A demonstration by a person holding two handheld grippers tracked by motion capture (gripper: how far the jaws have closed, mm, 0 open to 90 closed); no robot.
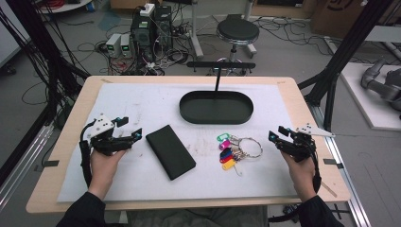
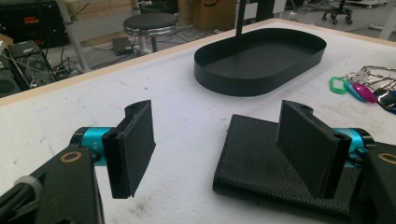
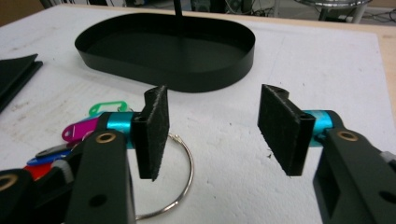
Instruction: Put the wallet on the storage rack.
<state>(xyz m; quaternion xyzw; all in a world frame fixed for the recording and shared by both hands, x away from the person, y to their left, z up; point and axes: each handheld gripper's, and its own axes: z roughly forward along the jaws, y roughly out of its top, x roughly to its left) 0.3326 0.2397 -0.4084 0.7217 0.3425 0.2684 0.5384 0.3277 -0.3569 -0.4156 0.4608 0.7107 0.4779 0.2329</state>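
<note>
High view: the left gripper (image 1: 135, 127) is being held at the left of the white mat (image 1: 132, 101), just beside the black wallet (image 1: 170, 151), which is lying flat on the mat. Its jaws are being kept apart, with nothing clamped between them. In the left gripper view, the wallet (image 2: 254, 163) is being partly hidden behind one jaw. The right gripper (image 1: 278, 135) is being held at the right, near the bunch of keys (image 1: 234, 150) with coloured tags. Its jaws are also being kept apart and empty. The black oval tray (image 1: 216, 107) is being left beyond both things.
</note>
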